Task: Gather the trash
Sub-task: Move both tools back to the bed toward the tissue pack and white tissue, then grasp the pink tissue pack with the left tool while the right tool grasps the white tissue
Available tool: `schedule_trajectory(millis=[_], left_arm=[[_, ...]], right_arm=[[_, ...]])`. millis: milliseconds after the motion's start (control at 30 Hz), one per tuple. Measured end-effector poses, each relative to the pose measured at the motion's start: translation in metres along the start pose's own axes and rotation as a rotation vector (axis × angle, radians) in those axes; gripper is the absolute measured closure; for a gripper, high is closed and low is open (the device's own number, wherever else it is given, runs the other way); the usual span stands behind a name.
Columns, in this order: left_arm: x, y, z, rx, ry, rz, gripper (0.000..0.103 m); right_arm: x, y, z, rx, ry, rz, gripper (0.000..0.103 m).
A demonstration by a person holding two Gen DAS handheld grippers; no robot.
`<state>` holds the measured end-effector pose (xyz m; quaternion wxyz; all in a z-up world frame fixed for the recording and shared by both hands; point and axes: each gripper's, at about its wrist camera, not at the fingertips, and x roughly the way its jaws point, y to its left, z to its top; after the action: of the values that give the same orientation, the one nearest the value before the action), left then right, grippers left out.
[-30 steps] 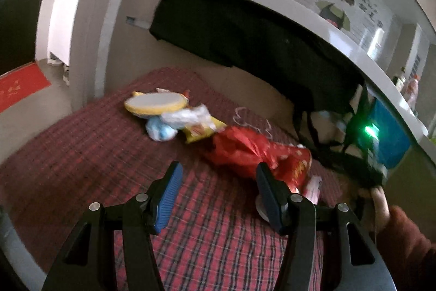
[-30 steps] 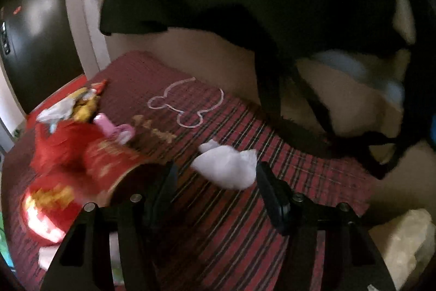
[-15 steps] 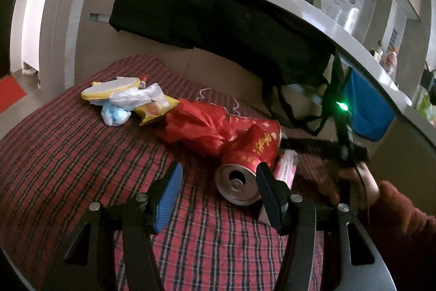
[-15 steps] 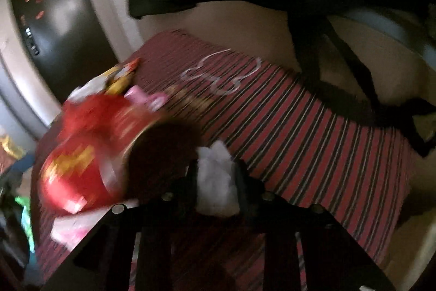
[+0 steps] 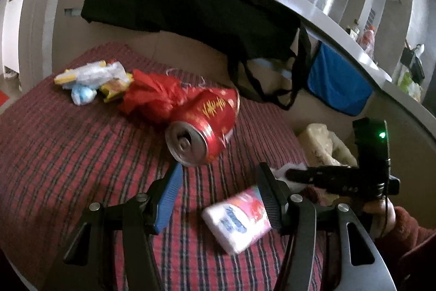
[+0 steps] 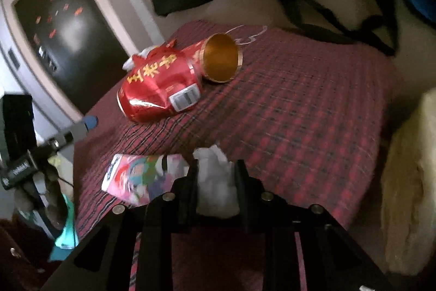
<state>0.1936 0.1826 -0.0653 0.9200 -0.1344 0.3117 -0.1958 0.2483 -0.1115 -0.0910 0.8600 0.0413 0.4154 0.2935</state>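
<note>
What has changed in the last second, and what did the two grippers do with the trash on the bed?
The right gripper closed on the white crumpled tissue, which lay loose between its open fingers before, and now holds it. The left gripper moved nearer to the red can and the pink tissue pack, open and empty throughout. The can, the red bag and the wrappers stayed on the plaid cover.

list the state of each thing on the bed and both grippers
red can: dented, on its side, tab opening open
white tissue wad: pinched between the right gripper's fingers
tissue pack: flat on the bedcover
red plastic bag: crumpled
left gripper: open, empty
right gripper: shut on the wad
</note>
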Motion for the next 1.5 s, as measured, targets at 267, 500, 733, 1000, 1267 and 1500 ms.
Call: schedule_trajectory(millis=[267,500,733,1000,1267,1500], left_arm=[[0.023,-0.014,-0.015,0.014,0.110,0.006,0.046],[0.049,-0.018,-0.017,-0.002,0.175,0.019,0.046],[0.031,-0.032,-0.030,0.033,0.230,-0.039,0.046],[0.000,-0.029,-0.034,0.041,0.155,-0.002,0.045],[0.024,-0.045,-0.025,0.114,0.199,-0.005,0.045],[0.053,-0.070,-0.035,0.257,0.250,0.060,0.045]], right_arm=[[-0.033,-0.009,-0.018,0.060,-0.083,-0.033,0.079],[-0.034,0.003,-0.034,0.032,-0.040,0.024,0.079],[-0.028,0.021,-0.054,-0.032,0.009,0.036,0.068],[-0.019,0.044,-0.058,-0.211,0.034,-0.040,0.050],[-0.032,0.032,-0.060,-0.175,-0.017,-0.104,0.077],[-0.062,0.006,-0.067,-0.055,-0.060,-0.102,0.077]])
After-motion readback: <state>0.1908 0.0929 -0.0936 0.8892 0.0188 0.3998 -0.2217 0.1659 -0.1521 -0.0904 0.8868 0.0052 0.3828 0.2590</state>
